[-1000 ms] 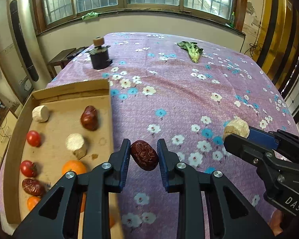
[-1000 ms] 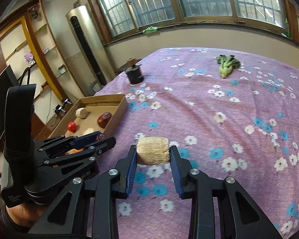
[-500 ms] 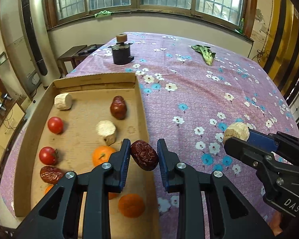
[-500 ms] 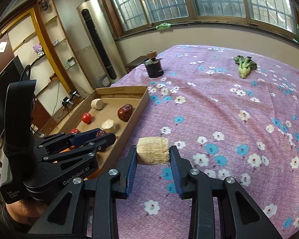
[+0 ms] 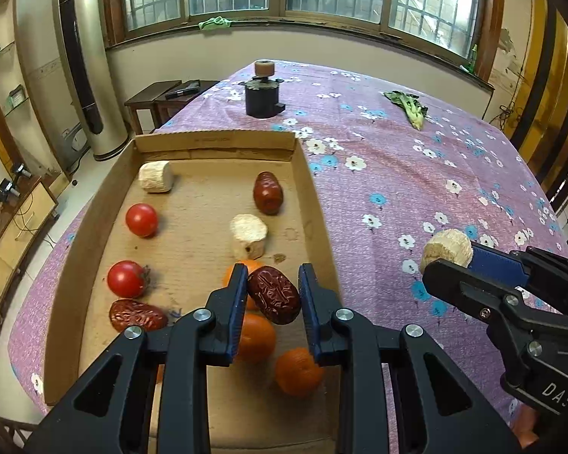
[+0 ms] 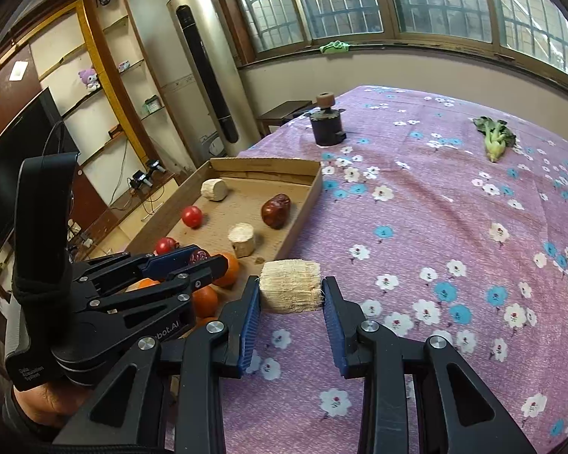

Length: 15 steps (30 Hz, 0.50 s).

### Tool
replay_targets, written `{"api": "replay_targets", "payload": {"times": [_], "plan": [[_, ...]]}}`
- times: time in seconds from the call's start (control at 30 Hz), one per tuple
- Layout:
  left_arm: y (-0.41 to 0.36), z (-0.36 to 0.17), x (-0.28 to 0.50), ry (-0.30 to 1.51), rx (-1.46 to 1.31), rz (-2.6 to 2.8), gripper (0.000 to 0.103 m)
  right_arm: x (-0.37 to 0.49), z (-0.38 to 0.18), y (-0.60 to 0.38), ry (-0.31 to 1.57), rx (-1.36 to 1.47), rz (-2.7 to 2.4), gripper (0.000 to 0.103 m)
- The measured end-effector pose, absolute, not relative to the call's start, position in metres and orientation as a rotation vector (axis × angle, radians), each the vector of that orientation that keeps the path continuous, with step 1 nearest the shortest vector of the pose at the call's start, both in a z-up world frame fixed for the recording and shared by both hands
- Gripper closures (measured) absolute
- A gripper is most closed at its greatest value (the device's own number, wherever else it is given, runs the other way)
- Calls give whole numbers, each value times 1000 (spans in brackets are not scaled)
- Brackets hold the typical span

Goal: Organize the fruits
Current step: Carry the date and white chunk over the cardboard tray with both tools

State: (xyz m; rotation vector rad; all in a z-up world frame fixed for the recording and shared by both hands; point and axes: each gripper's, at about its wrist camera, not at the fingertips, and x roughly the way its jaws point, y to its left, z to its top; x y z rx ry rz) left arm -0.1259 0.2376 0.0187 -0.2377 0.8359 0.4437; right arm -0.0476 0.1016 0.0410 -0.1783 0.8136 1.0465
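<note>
My left gripper (image 5: 272, 292) is shut on a wrinkled dark red date (image 5: 273, 294), held above the near right part of the cardboard tray (image 5: 216, 143). In the tray lie tomatoes (image 5: 141, 220), oranges (image 5: 298, 370), two other dates (image 5: 267, 198) and two pale cut chunks (image 5: 248, 235). Over the flowered cloth just right of the tray's edge, my right gripper (image 6: 291, 292) is shut on a pale fibrous chunk (image 6: 290, 290). That same chunk (image 5: 447, 246) shows at the right in the left wrist view.
A dark cylinder with a cork-like knob (image 5: 262, 94) stands beyond the tray (image 6: 261, 169). A green leafy vegetable (image 6: 494, 138) lies far right on the purple tablecloth (image 6: 454, 227). A tall air conditioner (image 6: 208, 72), shelves and a small side table stand left of the table.
Both grippers moved left with their loads. The left gripper went from over the cloth to over the tray; the right one came up beside the tray's right edge.
</note>
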Motion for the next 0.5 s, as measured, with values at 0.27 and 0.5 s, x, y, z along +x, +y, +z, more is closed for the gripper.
{"api": "replay_targets", "payload": {"times": [0.27, 0.5], "plan": [[252, 18, -139, 831, -261, 463, 78, -55, 38, 116, 822, -199, 1070, 71], [273, 15, -158, 834, -297, 500, 78, -60, 32, 132, 836, -217, 1090, 71]]}}
